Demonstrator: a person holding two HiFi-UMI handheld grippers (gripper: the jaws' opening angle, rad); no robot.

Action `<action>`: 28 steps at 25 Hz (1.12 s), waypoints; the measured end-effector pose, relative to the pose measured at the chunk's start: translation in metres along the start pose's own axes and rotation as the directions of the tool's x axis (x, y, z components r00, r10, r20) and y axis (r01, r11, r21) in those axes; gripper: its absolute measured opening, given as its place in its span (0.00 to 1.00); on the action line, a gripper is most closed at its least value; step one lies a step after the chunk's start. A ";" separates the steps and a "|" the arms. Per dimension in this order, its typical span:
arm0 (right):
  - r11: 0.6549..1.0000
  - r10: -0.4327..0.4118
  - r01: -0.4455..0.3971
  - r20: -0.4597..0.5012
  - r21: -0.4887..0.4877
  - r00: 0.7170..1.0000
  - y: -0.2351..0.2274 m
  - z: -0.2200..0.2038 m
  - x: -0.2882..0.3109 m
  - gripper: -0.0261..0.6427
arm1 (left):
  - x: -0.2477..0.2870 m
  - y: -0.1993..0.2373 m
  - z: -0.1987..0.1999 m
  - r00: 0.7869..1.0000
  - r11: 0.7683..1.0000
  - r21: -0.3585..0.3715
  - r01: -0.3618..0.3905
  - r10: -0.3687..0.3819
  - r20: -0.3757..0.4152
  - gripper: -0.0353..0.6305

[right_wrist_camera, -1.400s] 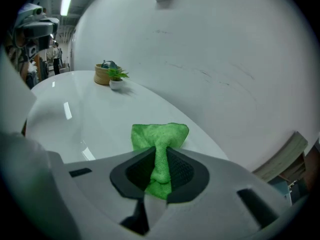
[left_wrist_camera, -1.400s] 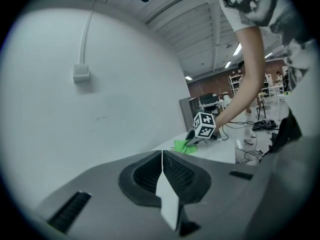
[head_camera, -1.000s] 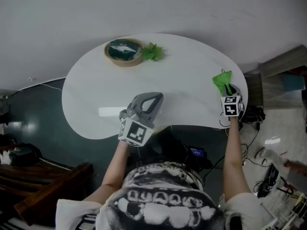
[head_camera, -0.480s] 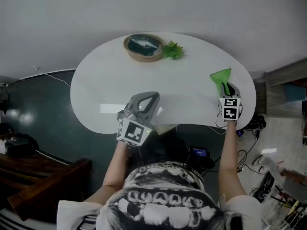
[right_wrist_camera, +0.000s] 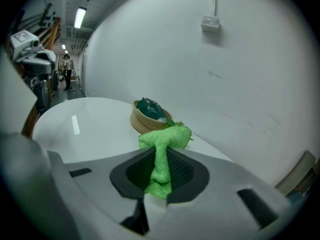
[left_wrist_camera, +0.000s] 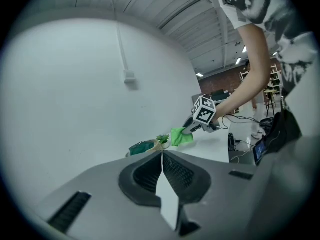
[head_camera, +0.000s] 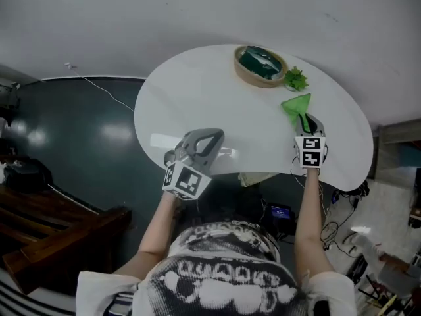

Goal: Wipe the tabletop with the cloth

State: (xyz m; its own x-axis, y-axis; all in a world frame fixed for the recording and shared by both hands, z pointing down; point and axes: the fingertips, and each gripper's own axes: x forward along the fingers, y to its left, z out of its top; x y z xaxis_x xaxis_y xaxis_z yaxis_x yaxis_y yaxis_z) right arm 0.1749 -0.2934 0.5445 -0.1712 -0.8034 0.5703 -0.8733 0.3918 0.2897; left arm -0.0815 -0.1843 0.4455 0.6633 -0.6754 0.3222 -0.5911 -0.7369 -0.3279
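Nearest, at the bottom of the head view, is the person's patterned shirt [head_camera: 227, 268], with both forearms reaching forward. The left gripper [head_camera: 212, 137] hangs at the near edge of the white kidney-shaped table [head_camera: 197, 91]. Its jaws are pressed flat together with nothing between them.

The right gripper [head_camera: 304, 122] is over the table's right part, well apart from the left one. Its jaws are clamped on the green cloth [head_camera: 296, 106], which runs as a bunched strip up between them and fans into a wedge beyond the tips, above the tabletop. Whether the wedge presses on the surface cannot be told.

Directly ahead of the cloth stand two things. A small green plant [head_camera: 295, 79] is just beyond its far tip – its leaves peep out right behind the cloth in the right gripper view. Beside the plant, to the left, is a woven basket [head_camera: 261, 66] with something dark green inside. Both sit close to the table's far rim. The table's broad left part is bare and carries a bright glare patch.

Under the near edge, between the arms, lie cables and a small lit device [head_camera: 279, 211]. To the left, on the dark teal floor [head_camera: 72, 137], stands wooden furniture [head_camera: 59, 245], and a thin cable [head_camera: 99, 87] trails toward the white wall [head_camera: 164, 12] – a conduit with a small box [right_wrist_camera: 210, 22] is mounted on it.
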 end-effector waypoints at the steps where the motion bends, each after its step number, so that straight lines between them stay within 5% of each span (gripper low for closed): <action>1: 1.000 0.015 -0.015 0.010 -0.001 1.000 0.020 0.013 0.004 0.12 | -0.012 0.009 -0.009 1.000 1.000 0.000 -0.009 0.009 -0.003 0.06; 12: 0.962 0.265 -0.256 0.088 -0.097 0.960 0.242 0.128 0.052 0.12 | -0.123 0.085 -0.083 0.989 0.990 -0.039 -0.137 0.134 -0.067 0.06; 20: 0.880 0.461 -0.439 0.104 -0.181 0.881 0.382 0.176 0.073 0.12 | -0.190 0.111 -0.128 0.959 0.961 -0.107 -0.256 0.239 -0.149 0.06; 28: 0.786 0.598 -0.567 0.068 -0.246 0.799 0.483 0.182 0.068 0.12 | -0.236 0.122 -0.158 0.919 0.921 -0.134 -0.365 0.333 -0.211 0.06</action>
State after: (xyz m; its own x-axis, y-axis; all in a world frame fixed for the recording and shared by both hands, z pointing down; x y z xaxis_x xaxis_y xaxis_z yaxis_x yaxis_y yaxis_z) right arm -0.3413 -0.2401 0.5835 -0.6897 -0.4383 0.5763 -0.4770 0.8739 0.0938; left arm -0.3828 -0.1196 0.4698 0.3156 -0.8720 0.3743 -0.8483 -0.4360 -0.3006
